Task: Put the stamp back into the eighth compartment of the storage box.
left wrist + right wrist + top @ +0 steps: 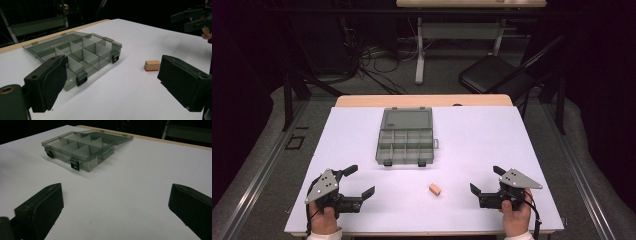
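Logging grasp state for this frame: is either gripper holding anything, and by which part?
Nothing is held. The left gripper and right gripper both stand open over the table, with the small orange block lying free between them.

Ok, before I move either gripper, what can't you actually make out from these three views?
- White label on the smoky grey clear plastic compartment box: print too small in the right gripper view.
- Small orange-tan block: its underside and far face are hidden.
- Box compartments: look empty, but dividers and tinted walls hide the near corners in the left gripper view.
- Right gripper: partly cut off by the edge in the left gripper view.
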